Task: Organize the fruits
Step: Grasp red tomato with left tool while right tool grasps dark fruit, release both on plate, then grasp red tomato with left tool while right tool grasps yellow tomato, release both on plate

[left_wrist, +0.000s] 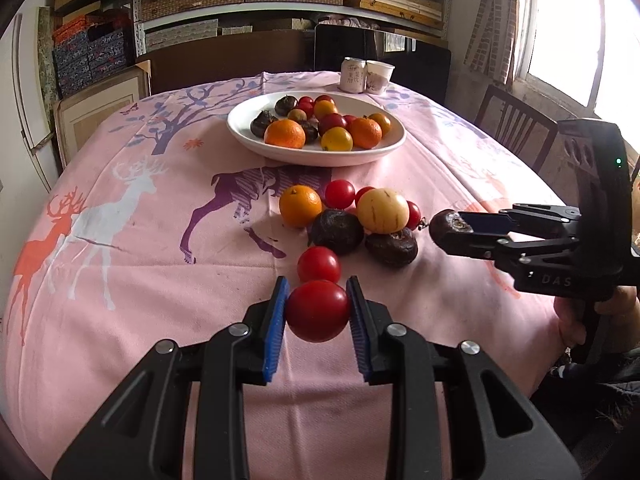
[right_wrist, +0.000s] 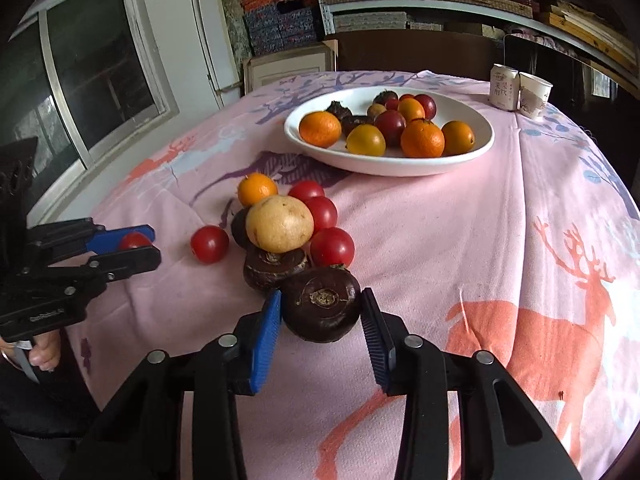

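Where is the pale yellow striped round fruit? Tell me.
The pale yellow striped round fruit sits mid-table atop the loose pile, resting on two dark brown water chestnuts, before the white plate.

The red tomato (left_wrist: 317, 311) looks smooth and shiny between the ribbed blue pads (left_wrist: 276, 332) of the matt black left gripper (left_wrist: 318, 320). The dark brown fruit (right_wrist: 322, 305) in the right gripper (right_wrist: 320, 328) looks dull and rough. Beyond them, the pink tablecloth (left_wrist: 160, 280) is soft cloth, and the white plate (left_wrist: 256, 136) is glossy.
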